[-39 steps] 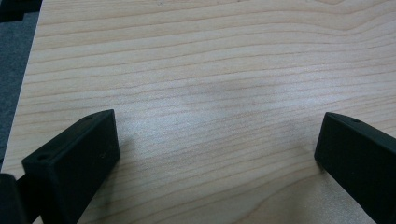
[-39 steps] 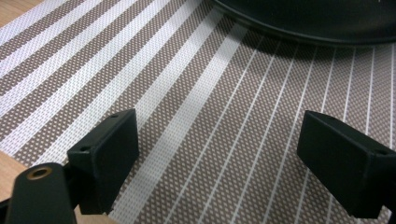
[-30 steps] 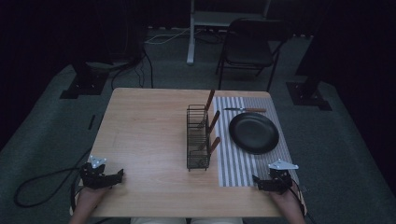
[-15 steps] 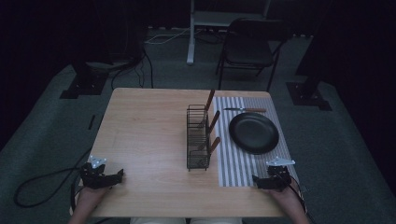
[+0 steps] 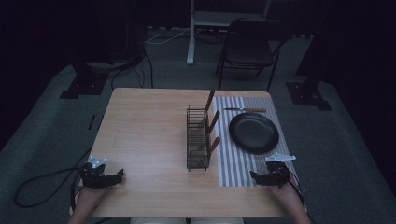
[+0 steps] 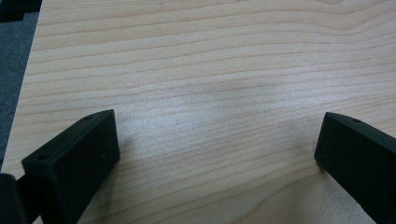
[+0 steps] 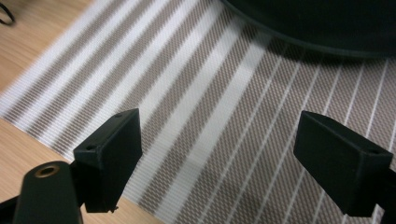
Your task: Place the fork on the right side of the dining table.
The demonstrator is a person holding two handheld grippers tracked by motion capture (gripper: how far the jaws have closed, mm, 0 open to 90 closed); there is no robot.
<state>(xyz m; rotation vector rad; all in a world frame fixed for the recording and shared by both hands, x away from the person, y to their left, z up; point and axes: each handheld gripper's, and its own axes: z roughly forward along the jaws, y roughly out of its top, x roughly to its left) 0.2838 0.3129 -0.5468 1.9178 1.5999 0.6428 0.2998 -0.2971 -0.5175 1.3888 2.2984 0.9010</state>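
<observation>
Both grippers are resting at the near table (image 5: 149, 121) edge in the high view: left gripper (image 5: 116, 176) on bare wood, right gripper (image 5: 254, 176) on the striped mat (image 5: 233, 163). Nearest the right gripper, the black plate (image 5: 253, 132) is lying empty on the mat, a knife (image 5: 244, 110) beyond it. Beside the mat, the wire rack (image 5: 197, 137) is holding three wooden-handled utensils, leaning upright. Left gripper view: jaws are standing wide apart over wood grain, gripping nothing. Right gripper view: jaws are spread wide over the mat (image 7: 224, 112), the plate (image 7: 317, 23) rim lying ahead. Approaching the plate well probably means coming in low at its rim, jaws level.
</observation>
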